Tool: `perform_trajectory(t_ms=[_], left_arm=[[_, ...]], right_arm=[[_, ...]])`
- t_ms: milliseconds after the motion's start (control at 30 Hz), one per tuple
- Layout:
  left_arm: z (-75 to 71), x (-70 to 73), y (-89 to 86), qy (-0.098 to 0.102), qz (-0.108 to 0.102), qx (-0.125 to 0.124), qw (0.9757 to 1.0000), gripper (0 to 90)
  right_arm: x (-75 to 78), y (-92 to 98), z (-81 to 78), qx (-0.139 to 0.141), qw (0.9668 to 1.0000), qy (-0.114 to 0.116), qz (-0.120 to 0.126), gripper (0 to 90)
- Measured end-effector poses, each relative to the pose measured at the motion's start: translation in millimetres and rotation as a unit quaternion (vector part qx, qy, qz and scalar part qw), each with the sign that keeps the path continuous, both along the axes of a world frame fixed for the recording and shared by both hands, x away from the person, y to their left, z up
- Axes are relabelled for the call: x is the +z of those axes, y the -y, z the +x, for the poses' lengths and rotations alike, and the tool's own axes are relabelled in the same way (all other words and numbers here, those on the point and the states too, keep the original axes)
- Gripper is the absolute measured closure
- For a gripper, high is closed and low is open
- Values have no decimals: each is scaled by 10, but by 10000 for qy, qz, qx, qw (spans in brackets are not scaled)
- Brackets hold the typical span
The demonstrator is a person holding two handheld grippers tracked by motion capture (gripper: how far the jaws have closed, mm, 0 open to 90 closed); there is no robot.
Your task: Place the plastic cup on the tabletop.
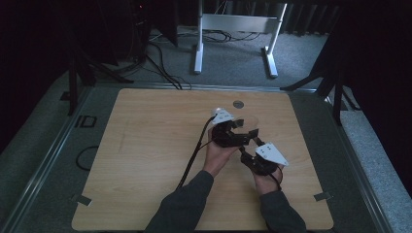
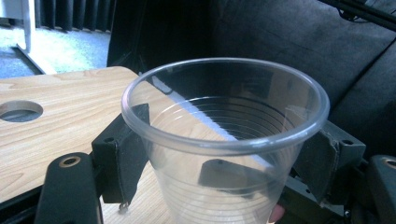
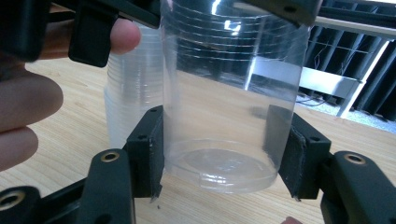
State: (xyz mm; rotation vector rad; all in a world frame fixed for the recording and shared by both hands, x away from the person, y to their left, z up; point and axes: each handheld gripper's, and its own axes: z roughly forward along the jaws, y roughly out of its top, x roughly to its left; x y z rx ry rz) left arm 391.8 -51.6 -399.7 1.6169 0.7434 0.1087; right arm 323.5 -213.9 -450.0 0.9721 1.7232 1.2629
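Cup: clear, ribbed plastic drinking cup [image 3: 229, 93], upright, its base near the bottom of the right gripper view and just above the wood; in the left gripper view its round rim [image 2: 224, 105] faces the camera.
Cup's place: held over the middle-right of the light wooden worktop [image 1: 145, 145], between the two hands.
Left hand-held gripper [image 2: 224, 154]: black jaws stand either side of the cup just under the rim; whether the pads press on the wall I cannot tell. No clear squeeze shows on the cup.
Right hand-held gripper [image 3: 226, 154]: black jaws clasp the cup low down, near its base, one pad on each side, touching the wall.
Second item: stack of nested clear plastic cups [image 3: 133, 102] standing on the worktop just behind and beside the held cup.
Hands: in the high view both forearms in dark sleeves come in from the bottom edge, the left hand [image 1: 218, 150] a little farther forward than the right hand [image 1: 266, 179].
Worktop detail: round grey hole [image 1: 237, 104] near the far edge.
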Motion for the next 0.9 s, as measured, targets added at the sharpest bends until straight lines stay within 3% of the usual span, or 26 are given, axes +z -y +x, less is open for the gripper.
perform_trajectory(t_ms=[367,633,900], left_arm=[[-10,9,-16,9,-78,33,10000,275],[-18,8,-14,75,4,40,10000,292],[-21,16,-24,216,137,160,9995,294]], right_arm=[[-18,0,-6,15,10000,33,-22,411],[-19,3,-2,13,10000,0,-39,399],[-24,19,17,-3,9999,-100,-8,303]])
